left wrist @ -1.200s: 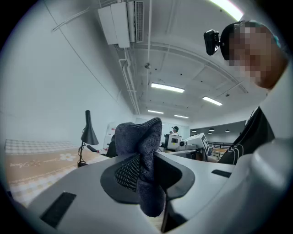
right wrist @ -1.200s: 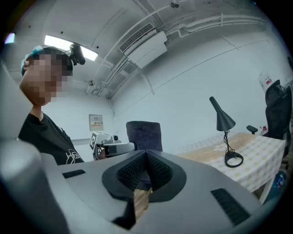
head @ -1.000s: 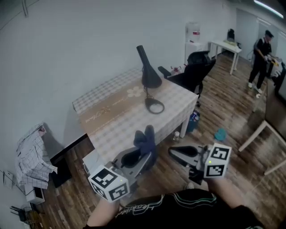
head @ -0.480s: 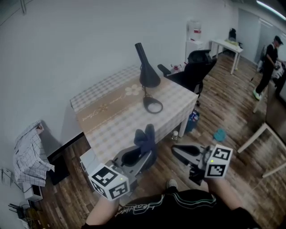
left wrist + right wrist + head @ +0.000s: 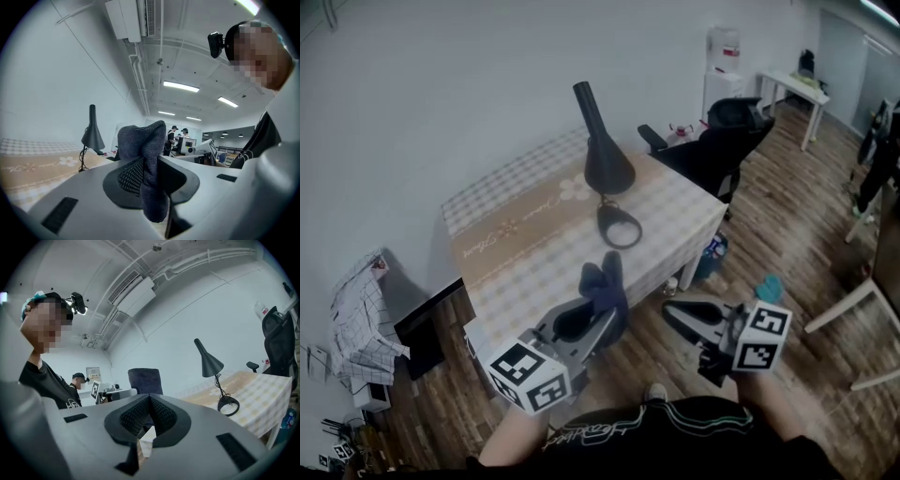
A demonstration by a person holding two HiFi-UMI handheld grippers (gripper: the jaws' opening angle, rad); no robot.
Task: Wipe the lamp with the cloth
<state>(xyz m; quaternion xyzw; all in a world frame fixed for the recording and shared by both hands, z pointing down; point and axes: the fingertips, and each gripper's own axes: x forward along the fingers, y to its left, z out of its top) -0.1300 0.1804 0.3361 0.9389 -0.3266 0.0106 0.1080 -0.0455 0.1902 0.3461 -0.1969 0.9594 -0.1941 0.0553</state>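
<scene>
A black desk lamp (image 5: 602, 150) with a cone shade stands on the checked table (image 5: 534, 253), its ring base (image 5: 620, 225) toward the table's near side. My left gripper (image 5: 598, 314) hovers off the table's near edge, shut on a dark blue cloth (image 5: 605, 284) that sticks up past the jaws. The left gripper view shows the cloth (image 5: 144, 159) pinched in the jaws, with the lamp (image 5: 92, 133) far off at the left. My right gripper (image 5: 677, 315) is shut and empty, right of the left one. From the right gripper view, the lamp (image 5: 209, 362) stands ahead at the right.
A black office chair (image 5: 722, 141) stands against the table's right end. A water dispenser (image 5: 724, 52) and a white table (image 5: 792, 89) are at the back right. A checked fabric heap (image 5: 361, 309) lies on the left, and a teal item (image 5: 766, 284) on the floor. A person (image 5: 877, 159) is at the right edge.
The table and lamp now sit slightly nearer and more central in the head view. Both grippers keep their pose and hold. The person in the background has walked off toward the right edge.
</scene>
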